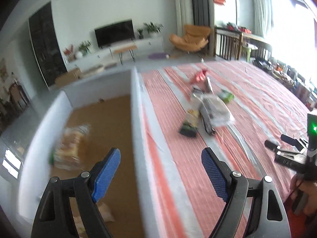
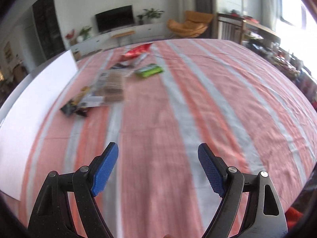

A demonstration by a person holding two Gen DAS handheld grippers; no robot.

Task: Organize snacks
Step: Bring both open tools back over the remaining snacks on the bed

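Note:
My left gripper is open and empty above the right wall of a white box with a brown floor. A clear bag of yellow snacks lies inside the box. On the striped cloth lie several snacks: a clear wrapped pack, a yellow and black packet, a green packet and a red packet. My right gripper is open and empty over the cloth; the same snacks lie far ahead of it, the clear pack, green packet and red packet. The right gripper also shows in the left wrist view.
The red and grey striped cloth covers a wide surface. The white box wall stands at the left in the right wrist view. Behind are a TV stand, an orange chair and cluttered shelves at the right.

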